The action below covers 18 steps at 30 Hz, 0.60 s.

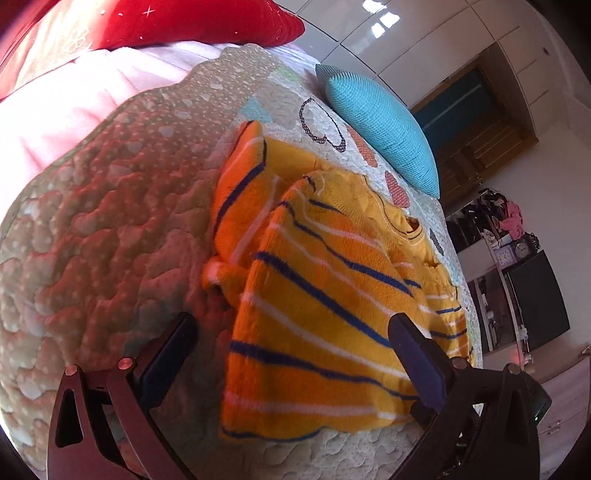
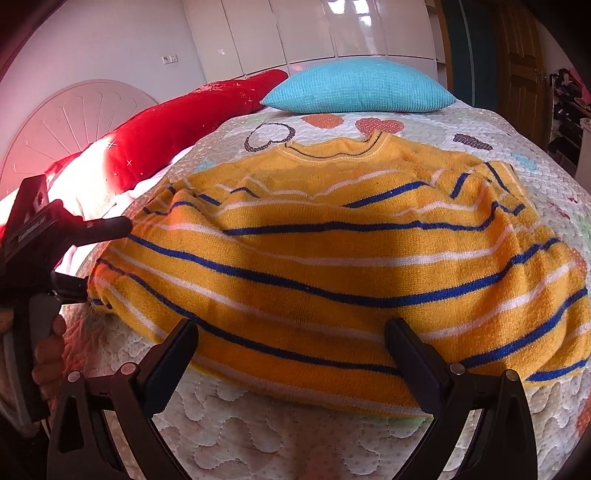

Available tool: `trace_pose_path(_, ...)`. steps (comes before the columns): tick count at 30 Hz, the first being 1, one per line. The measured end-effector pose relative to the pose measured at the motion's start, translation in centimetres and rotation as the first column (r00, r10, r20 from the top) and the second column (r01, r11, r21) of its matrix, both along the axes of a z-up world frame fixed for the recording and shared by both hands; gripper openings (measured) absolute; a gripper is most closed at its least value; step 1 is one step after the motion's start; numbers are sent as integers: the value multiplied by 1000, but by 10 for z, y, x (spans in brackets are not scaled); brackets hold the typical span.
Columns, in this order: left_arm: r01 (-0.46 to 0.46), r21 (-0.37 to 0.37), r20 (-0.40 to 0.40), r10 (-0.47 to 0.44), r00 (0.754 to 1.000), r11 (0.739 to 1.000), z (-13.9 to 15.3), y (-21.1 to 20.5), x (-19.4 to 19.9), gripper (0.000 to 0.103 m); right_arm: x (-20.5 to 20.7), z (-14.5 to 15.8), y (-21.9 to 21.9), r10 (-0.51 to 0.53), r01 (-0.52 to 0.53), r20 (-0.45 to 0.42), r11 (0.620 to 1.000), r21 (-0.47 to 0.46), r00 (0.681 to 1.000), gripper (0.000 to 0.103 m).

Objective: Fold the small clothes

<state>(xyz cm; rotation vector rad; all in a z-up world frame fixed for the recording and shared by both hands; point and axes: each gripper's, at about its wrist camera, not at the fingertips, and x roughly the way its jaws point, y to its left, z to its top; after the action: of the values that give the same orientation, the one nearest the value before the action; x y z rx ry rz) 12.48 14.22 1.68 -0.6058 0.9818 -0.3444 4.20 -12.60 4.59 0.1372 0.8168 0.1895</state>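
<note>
A small yellow-orange sweater [image 1: 317, 306] with blue and white stripes lies on the quilted bed cover [image 1: 110, 229], its sleeves folded over the body. It fills the middle of the right wrist view [image 2: 332, 258], collar at the far side. My left gripper [image 1: 291, 332] is open and empty, its fingers straddling the sweater's near side edge. It also shows at the left of the right wrist view [image 2: 92, 236], beside the sweater's left edge. My right gripper [image 2: 291, 339] is open and empty, just above the sweater's bottom hem.
A teal pillow [image 2: 358, 88] lies at the head of the bed beyond the collar. A long red cushion [image 2: 177, 125] lies along the left side, over pink bedding [image 1: 55, 122]. White wardrobes [image 2: 314, 29] stand behind. Shelves and a dark cabinet [image 1: 535, 295] stand off the bed.
</note>
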Motion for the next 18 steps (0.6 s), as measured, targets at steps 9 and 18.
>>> trace_pose_path(9, 1, 137, -76, 10, 997, 991, 21, -24, 27, 19, -55, 56, -59, -39, 30, 178, 998, 55, 983, 99)
trace_pose_path(18, 107, 263, 92, -136, 986, 959, 112, -155, 21, 17, -87, 18, -249, -443, 396, 91, 862, 316, 892, 98)
